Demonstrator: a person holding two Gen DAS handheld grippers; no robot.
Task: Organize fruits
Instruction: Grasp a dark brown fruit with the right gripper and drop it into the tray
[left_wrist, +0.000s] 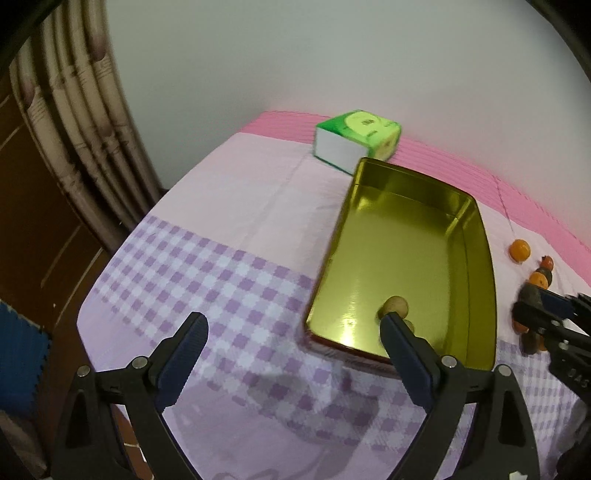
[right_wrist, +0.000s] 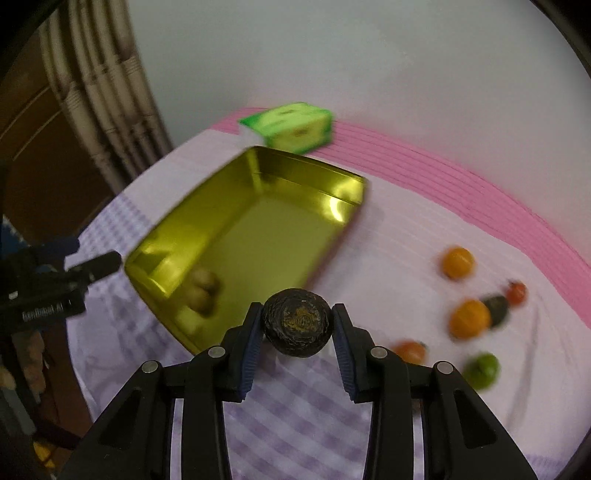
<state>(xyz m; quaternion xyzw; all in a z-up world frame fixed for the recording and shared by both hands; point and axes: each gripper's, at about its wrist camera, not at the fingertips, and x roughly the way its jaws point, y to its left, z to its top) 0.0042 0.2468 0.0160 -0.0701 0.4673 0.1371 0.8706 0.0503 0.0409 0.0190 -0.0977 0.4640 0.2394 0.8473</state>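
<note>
In the right wrist view my right gripper (right_wrist: 297, 319) is shut on a dark wrinkled round fruit (right_wrist: 297, 325), held just above the near right edge of an open gold tin (right_wrist: 258, 221). Two pale brown round fruits (right_wrist: 202, 288) lie in the tin's near corner. My left gripper (left_wrist: 293, 321) stands wide open with nothing between its fingers, over the checked cloth at the tin's (left_wrist: 406, 251) near left corner. One of the brown fruits (left_wrist: 396, 305) shows just past the right fingertip. The right gripper (left_wrist: 524, 306) comes in from the right edge of that view.
Loose on the cloth right of the tin lie two oranges (right_wrist: 457, 262) (right_wrist: 469, 318), a small red fruit (right_wrist: 516, 292), a dark fruit (right_wrist: 498, 308), an orange-red one (right_wrist: 410, 350) and a green one (right_wrist: 480, 369). A green tissue pack (left_wrist: 356, 138) sits behind the tin. The table edge drops off at left.
</note>
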